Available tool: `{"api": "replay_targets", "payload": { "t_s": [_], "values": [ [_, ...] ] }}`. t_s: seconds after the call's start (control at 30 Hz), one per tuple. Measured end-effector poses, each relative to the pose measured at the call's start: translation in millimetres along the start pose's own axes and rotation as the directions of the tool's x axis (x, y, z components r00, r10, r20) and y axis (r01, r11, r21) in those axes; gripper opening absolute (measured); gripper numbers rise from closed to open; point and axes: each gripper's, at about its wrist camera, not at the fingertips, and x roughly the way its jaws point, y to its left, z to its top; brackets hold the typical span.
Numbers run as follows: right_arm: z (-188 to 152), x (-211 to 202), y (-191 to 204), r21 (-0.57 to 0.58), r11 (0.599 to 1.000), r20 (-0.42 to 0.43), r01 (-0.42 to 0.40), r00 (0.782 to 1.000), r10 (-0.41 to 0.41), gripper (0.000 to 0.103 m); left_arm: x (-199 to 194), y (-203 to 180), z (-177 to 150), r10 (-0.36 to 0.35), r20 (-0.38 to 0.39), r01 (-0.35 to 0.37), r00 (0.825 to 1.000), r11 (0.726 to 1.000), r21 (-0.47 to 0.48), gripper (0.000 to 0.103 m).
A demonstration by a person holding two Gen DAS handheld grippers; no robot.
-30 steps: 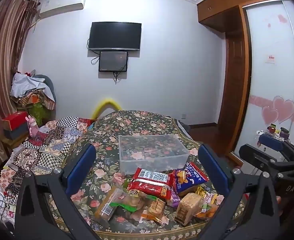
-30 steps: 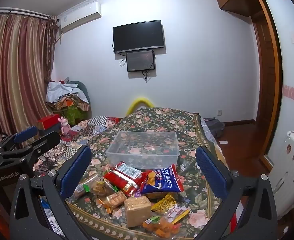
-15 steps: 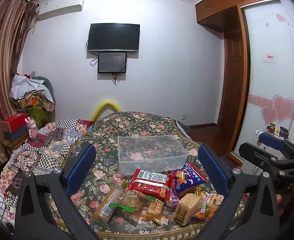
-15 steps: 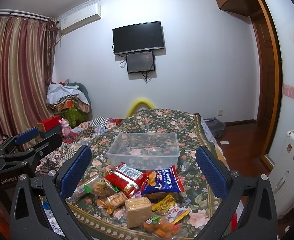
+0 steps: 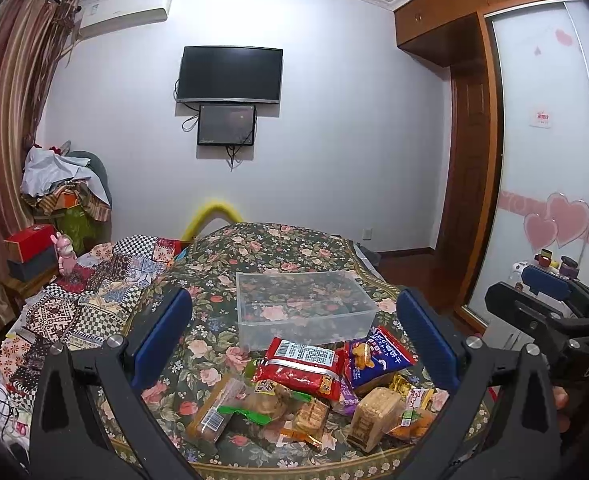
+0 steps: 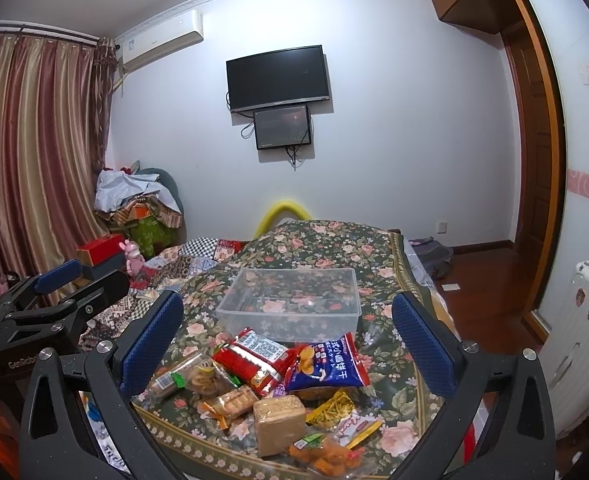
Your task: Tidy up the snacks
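Note:
A pile of snack packs lies on the floral cover near its front edge: a red pack (image 5: 300,370) (image 6: 254,362), a blue pack (image 5: 378,358) (image 6: 326,364), a tan biscuit block (image 5: 372,416) (image 6: 280,418) and several smaller packs. A clear empty plastic box (image 5: 304,310) (image 6: 292,302) stands just behind the pile. My left gripper (image 5: 294,338) is open and empty, held above and in front of the pile. My right gripper (image 6: 286,338) is open and empty too, held likewise. Each shows in the other's view: the right one (image 5: 546,300), the left one (image 6: 62,292).
The floral cover (image 5: 278,248) has a rounded front edge. A patchwork quilt (image 5: 94,288) lies to the left, with a red box (image 5: 28,240) and piled clothes (image 5: 62,188) beyond. A wardrobe (image 5: 542,160) and white suitcase (image 6: 582,336) stand to the right.
Both grippers have tilted down very slightly, so the room sits a little higher in view. Nothing on the cover has moved.

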Motion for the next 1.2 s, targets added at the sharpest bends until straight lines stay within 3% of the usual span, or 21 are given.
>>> {"api": "replay_targets", "payload": {
  "t_s": [1.2],
  "values": [
    [0.5, -0.6, 0.9, 0.003, 1.000, -0.002, -0.003, 1.000, 0.003, 0.103, 0.1, -4.2, -1.2, -0.014, -0.001, 0.014, 1.000, 1.000, 0.001, 0.103]
  ]
}}
